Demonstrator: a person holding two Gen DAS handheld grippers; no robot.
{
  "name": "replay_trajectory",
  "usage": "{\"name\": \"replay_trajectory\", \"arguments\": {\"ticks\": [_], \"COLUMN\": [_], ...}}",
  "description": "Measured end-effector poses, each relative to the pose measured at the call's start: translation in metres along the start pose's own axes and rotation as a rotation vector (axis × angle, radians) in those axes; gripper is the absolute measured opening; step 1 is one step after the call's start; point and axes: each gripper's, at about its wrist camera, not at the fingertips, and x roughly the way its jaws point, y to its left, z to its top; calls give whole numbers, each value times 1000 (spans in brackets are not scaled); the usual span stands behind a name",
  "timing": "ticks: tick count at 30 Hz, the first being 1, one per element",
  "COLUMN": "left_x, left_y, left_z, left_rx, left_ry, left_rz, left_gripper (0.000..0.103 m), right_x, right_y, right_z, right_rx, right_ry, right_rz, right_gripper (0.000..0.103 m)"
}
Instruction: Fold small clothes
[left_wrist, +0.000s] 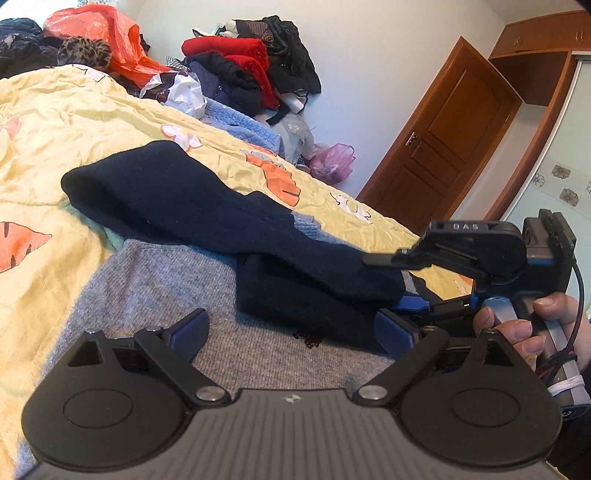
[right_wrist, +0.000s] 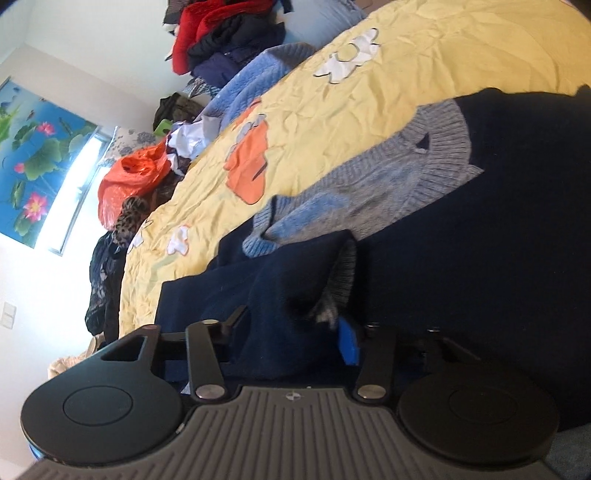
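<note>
A small grey knit sweater (left_wrist: 155, 280) with dark navy sleeves lies on the yellow bed cover (left_wrist: 74, 122). One navy sleeve (left_wrist: 192, 199) is folded across its body. My left gripper (left_wrist: 291, 332) is open just above the grey body, its blue pads spread wide. My right gripper (left_wrist: 402, 295) enters from the right, held by a hand, with its jaws around the navy sleeve end. In the right wrist view the right gripper (right_wrist: 299, 328) holds a thick fold of navy sleeve (right_wrist: 288, 295) with a grey cuff (right_wrist: 341, 273) between its jaws; the grey collar (right_wrist: 436, 147) lies beyond.
A pile of red, black and blue clothes (left_wrist: 243, 70) and an orange plastic bag (left_wrist: 110, 40) sit at the far side of the bed. A pink bag (left_wrist: 332, 158) lies near a brown door (left_wrist: 443, 136). A lotus poster (right_wrist: 33, 155) hangs on the wall.
</note>
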Motion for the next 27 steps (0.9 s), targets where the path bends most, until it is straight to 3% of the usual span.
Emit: {"name": "replay_trajectory", "arguments": {"ticks": [1, 3, 5, 9, 13, 14, 15, 16, 17, 18, 19, 23, 27], "left_x": [0, 0, 0, 0, 0, 0, 0, 0, 0, 0, 0, -1, -1], "left_y": [0, 0, 0, 0, 0, 0, 0, 0, 0, 0, 0, 0, 0], "left_z": [0, 0, 0, 0, 0, 0, 0, 0, 0, 0, 0, 0, 0], "left_rx": [1, 0, 1, 0, 1, 1, 1, 1, 1, 1, 1, 3, 2], "left_ry": [0, 0, 0, 0, 0, 1, 0, 0, 0, 0, 0, 1, 0], "left_rz": [1, 1, 1, 1, 1, 1, 1, 1, 1, 1, 1, 3, 3], "left_gripper": [97, 97, 97, 97, 97, 97, 97, 97, 97, 97, 97, 97, 97], "right_x": [0, -4, -5, -19, -54, -63, -69, -73, -78, -85, -92, -93, -69], "right_y": [-1, -5, -3, 16, 40, 43, 40, 31, 17, 2, -13, -55, -61], "right_z": [0, 3, 3, 2, 2, 1, 2, 7, 13, 17, 20, 19, 10], "right_rx": [3, -18, -54, -213, -474, -553, -581, -557, -502, -431, -354, -135, -84], "right_ry": [1, -5, -14, -47, -106, -117, -105, -80, -62, -80, -96, -17, 45], "right_rz": [-3, -36, -35, -48, -124, -171, -191, -192, -182, -169, -142, 9, 19], "right_gripper": [45, 23, 20, 18, 18, 19, 27, 34, 55, 66, 66, 65, 61]}}
